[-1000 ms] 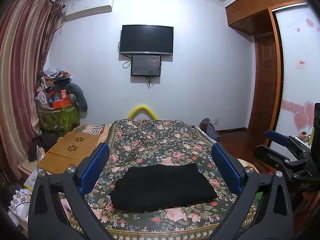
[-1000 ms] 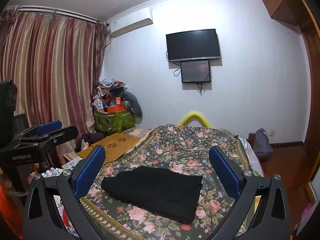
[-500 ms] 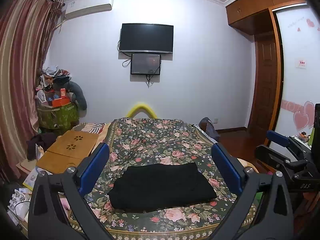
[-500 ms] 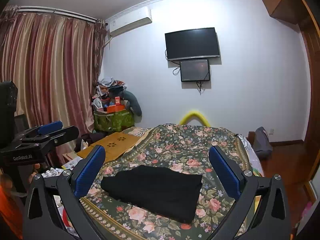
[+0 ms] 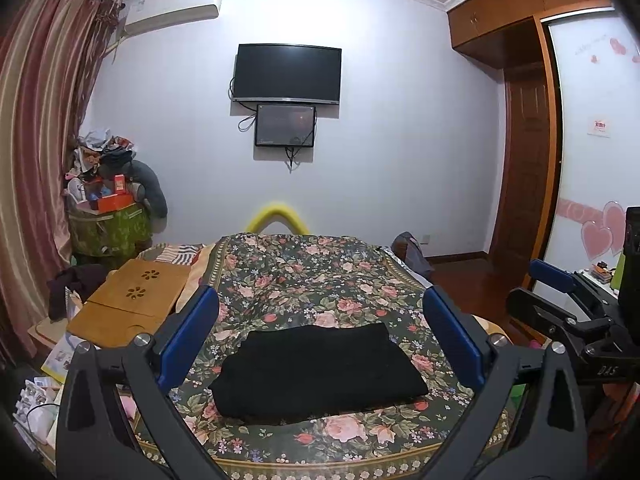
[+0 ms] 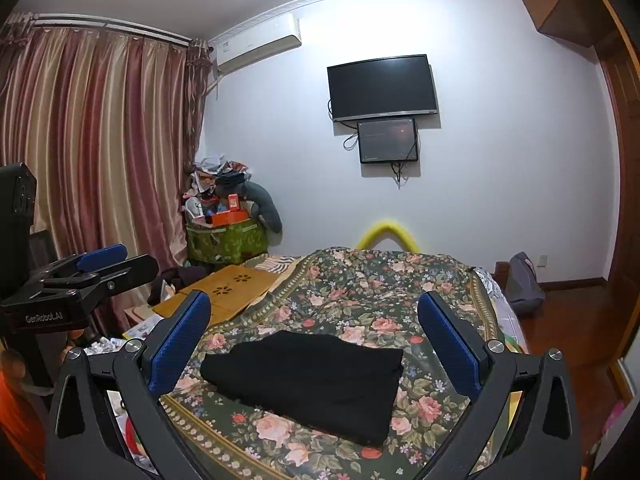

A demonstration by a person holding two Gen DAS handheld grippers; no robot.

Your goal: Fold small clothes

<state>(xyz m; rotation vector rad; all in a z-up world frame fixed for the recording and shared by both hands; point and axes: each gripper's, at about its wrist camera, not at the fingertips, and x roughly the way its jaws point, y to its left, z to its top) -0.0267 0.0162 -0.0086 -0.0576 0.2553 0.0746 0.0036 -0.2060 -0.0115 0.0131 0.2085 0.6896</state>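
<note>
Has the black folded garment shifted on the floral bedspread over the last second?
No. The black garment keeps its place against the bedspread's roses in both views; only the cameras drift slightly.

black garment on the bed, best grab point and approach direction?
Take the black garment at its near corners, coming in low from the near edge of the floral bedspread. It lies flat as a folded rectangle, so only its edges stand proud. Both the left gripper and right gripper have jaws wide apart.

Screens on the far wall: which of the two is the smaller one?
The lower screen, hung directly under the wide black TV. It is narrower, and cables dangle from it.
</note>
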